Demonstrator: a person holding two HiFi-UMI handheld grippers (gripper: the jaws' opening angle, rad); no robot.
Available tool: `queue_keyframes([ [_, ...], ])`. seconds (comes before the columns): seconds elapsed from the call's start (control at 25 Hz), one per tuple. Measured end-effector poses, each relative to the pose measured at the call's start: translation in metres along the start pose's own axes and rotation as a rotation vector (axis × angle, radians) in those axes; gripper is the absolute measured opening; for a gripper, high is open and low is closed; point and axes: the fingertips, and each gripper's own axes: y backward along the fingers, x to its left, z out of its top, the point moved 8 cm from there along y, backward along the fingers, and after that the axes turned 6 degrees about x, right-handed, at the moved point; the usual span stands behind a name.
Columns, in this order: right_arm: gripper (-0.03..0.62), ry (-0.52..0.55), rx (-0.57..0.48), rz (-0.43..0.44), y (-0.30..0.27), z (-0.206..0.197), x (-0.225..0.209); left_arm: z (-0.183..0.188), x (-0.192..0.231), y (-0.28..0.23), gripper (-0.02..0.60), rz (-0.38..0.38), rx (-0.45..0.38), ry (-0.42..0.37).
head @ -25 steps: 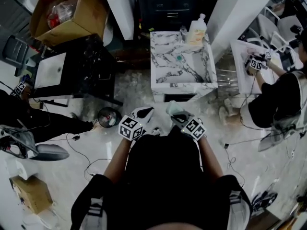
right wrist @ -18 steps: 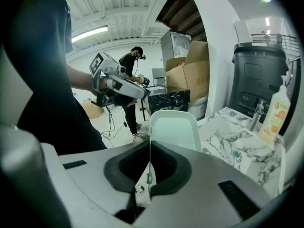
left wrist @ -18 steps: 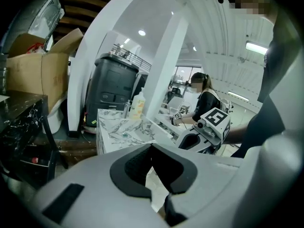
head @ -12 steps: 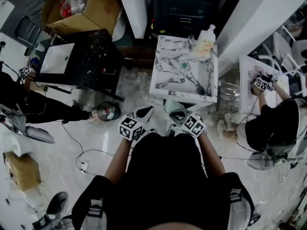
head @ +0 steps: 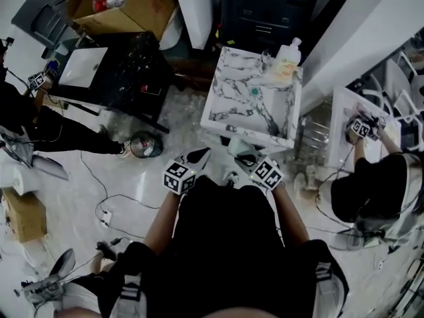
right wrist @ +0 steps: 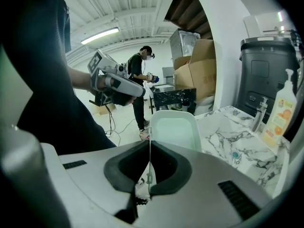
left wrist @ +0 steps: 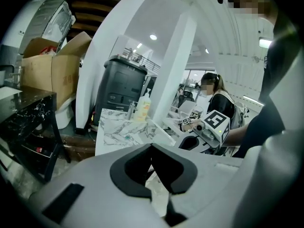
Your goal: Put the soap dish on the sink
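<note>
The marble sink is standing just ahead of the person, with a soap bottle and a tap at its back rim. The soap dish, pale and shallow, is not on it yet. The right hand-held gripper is clamping the dish by its near rim, jaws pressed onto the thin edge. It is holding the dish in the air, short of the sink's front edge. The left hand-held gripper is hanging beside it, jaws together with nothing between them.

By my reading, the carry to the sink is the step in hand. The next move is calling for a reach forward over the front edge. The dish is then needing a level set-down on a flat part of the sink, clear of the bottle, and only then a release.

The head view is showing the gap between dish and sink, though the dish there is only a pale patch ahead of the gripper. The right gripper view is showing the grip on the rim plainly. The left gripper view is showing the right hand-held gripper from the side, but I cannot make out the dish there.
</note>
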Motion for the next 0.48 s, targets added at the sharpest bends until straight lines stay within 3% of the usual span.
queue_keyframes([
  [0.48, -0.002, -0.034, -0.029, -0.020, 0.021, -0.019, -0.009, 0.013, -0.021, -0.023, -0.002, -0.008, 0.026, -0.033],
])
